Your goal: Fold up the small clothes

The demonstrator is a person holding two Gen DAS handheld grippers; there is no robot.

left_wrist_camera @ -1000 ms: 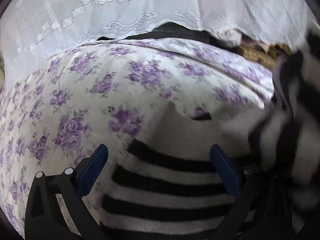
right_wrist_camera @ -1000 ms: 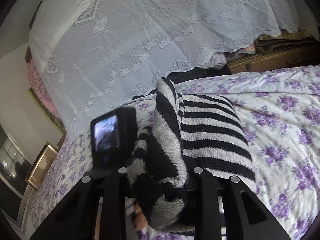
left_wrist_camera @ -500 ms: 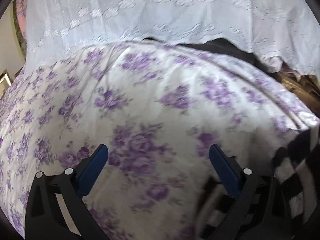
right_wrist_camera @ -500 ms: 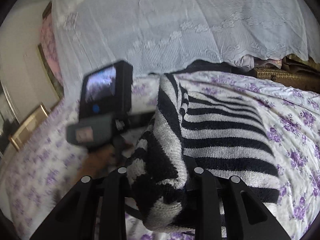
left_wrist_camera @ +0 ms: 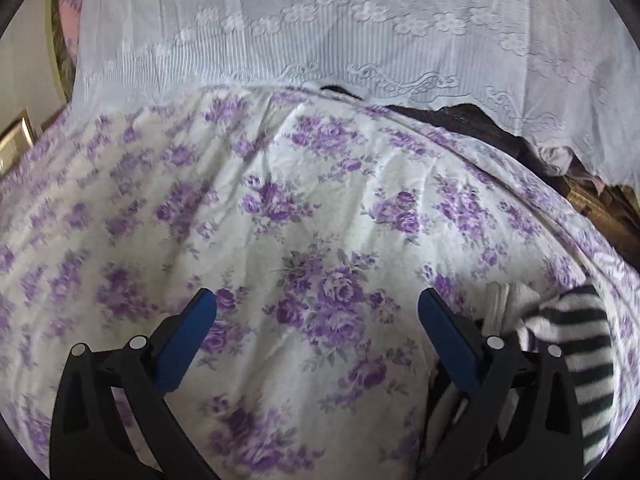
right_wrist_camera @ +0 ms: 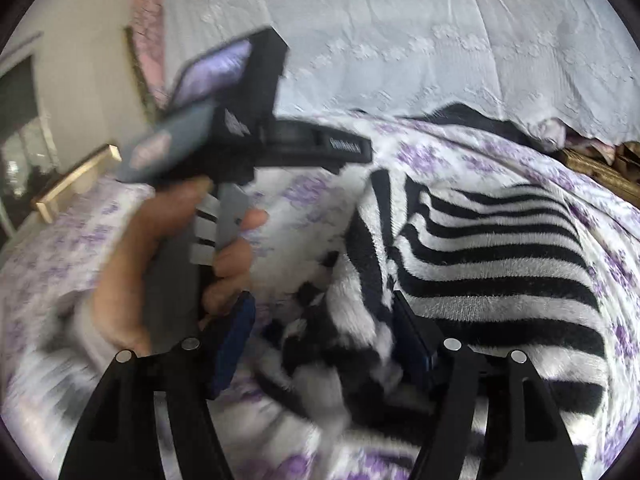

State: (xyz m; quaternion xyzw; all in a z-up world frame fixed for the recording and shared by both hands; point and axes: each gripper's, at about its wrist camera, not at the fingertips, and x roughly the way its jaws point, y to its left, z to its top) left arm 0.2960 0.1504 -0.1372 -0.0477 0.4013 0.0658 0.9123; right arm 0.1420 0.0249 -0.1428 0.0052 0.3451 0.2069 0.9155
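Observation:
A black-and-white striped knit garment (right_wrist_camera: 492, 264) lies on the purple-flowered bedsheet (right_wrist_camera: 600, 208). In the right wrist view my right gripper (right_wrist_camera: 324, 320) is open, its blue pads apart, with a bunched fold of the garment loose between them. My left gripper (left_wrist_camera: 318, 316) is open and empty over bare sheet (left_wrist_camera: 304, 208). An edge of the striped garment (left_wrist_camera: 580, 344) shows at its lower right. The left gripper's body and the hand holding it (right_wrist_camera: 168, 248) show at the left of the right wrist view.
A white lace cloth (left_wrist_camera: 360, 32) hangs behind the bed. Dark fabric (left_wrist_camera: 472, 124) and a woven basket (right_wrist_camera: 600, 168) lie beyond the bed's far edge. A framed picture (right_wrist_camera: 76, 176) leans at the left by the wall.
My right gripper has opened and let go of the bunched garment. My left gripper has swung left, away from the garment, to over bare sheet.

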